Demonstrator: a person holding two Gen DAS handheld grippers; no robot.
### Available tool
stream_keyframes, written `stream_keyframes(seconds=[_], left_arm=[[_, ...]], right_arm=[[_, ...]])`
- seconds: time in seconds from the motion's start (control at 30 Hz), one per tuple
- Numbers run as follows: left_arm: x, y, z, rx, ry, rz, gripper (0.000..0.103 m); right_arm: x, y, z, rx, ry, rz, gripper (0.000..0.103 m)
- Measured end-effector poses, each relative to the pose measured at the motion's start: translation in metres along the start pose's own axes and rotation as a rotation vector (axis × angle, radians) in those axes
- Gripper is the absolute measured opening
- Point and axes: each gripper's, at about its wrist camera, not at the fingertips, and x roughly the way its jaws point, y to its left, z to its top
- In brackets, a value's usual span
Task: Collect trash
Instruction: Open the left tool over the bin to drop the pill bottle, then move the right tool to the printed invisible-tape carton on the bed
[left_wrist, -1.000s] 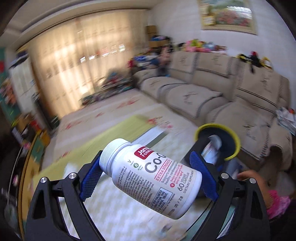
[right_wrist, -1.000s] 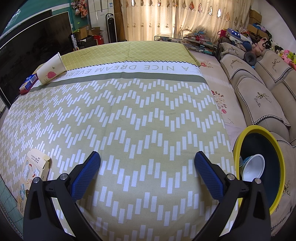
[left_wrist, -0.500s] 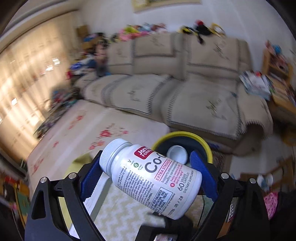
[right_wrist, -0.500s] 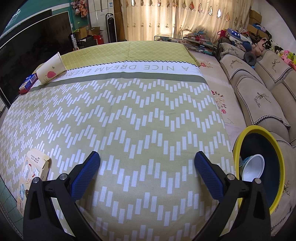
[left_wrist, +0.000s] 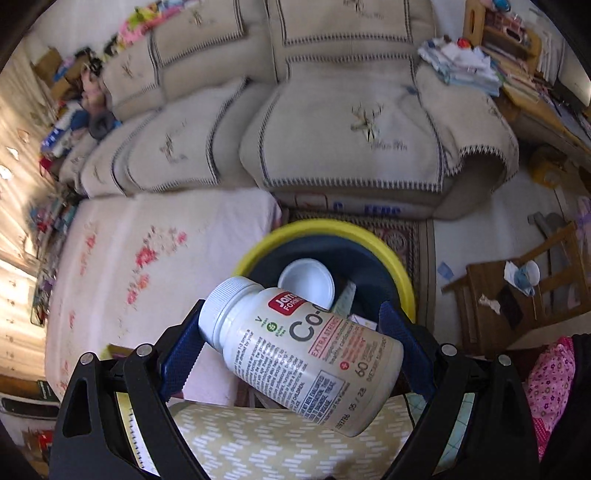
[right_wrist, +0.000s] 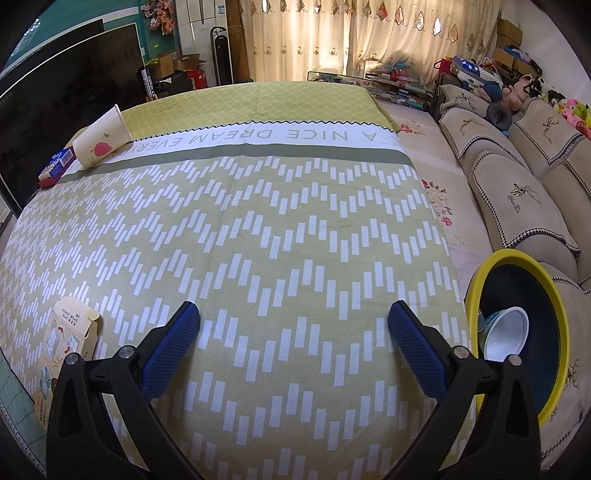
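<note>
My left gripper (left_wrist: 291, 343) is shut on a white supplement bottle (left_wrist: 299, 354), held crosswise and tilted between the blue pads. It hangs above the near rim of a yellow-rimmed dark bin (left_wrist: 391, 258) that holds a white bowl (left_wrist: 306, 282) and some paper. In the right wrist view the same bin (right_wrist: 476, 273) stands beside the table's right edge with the bowl (right_wrist: 506, 332) inside. My right gripper (right_wrist: 293, 328) is open over the green patterned tablecloth (right_wrist: 258, 221), nothing between its fingers. A paper cup (right_wrist: 101, 134), a small blue-and-red box (right_wrist: 55, 166) and a flattened carton (right_wrist: 64, 343) lie on the cloth.
A beige sofa (left_wrist: 332, 110) runs behind the bin, with a floral mat (left_wrist: 140, 266) on the floor. A wooden chair (left_wrist: 517, 299) stands to the right. A person's pink sleeve (left_wrist: 550, 384) shows at the lower right. A dark TV screen (right_wrist: 55, 107) borders the table's far left.
My left gripper has swung right and tipped down with the bottle, from facing the curtains to hanging over the bin. The right gripper has not moved.
</note>
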Motion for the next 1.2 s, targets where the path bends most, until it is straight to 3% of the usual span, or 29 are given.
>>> stream_keyframes(seconds=[0.13, 0.27, 0.43, 0.57, 0.67, 0.8, 1.2], left_arm=[[0.013, 0.003, -0.002, -0.026, 0.024, -0.026, 0.097], [0.0, 0.005, -0.001, -0.062, 0.009, -0.03, 0.098], [-0.07, 0.003, -0.016, -0.115, -0.13, 0.02, 0.098], [-0.148, 0.003, -0.055, -0.248, -0.296, 0.099, 0.098], [-0.201, 0.003, -0.11, -0.411, -0.4, 0.195, 0.098], [-0.247, -0.003, -0.201, -0.64, -0.459, 0.316, 0.098], [-0.299, -0.073, -0.471, -1.172, -0.498, 0.719, 0.098]], right_arm=[[0.0, -0.001, 0.0, 0.0, 0.0, 0.0, 0.098], [0.0, -0.001, 0.0, 0.0, 0.0, 0.0, 0.098], [0.0, -0.002, 0.0, 0.0, 0.0, 0.0, 0.098], [0.0, -0.001, 0.0, 0.0, 0.0, 0.0, 0.098], [0.0, -0.002, 0.001, -0.001, 0.0, 0.0, 0.098], [0.0, -0.001, 0.0, 0.0, 0.0, 0.0, 0.098], [0.0, -0.003, 0.0, 0.011, -0.001, -0.004, 0.098]])
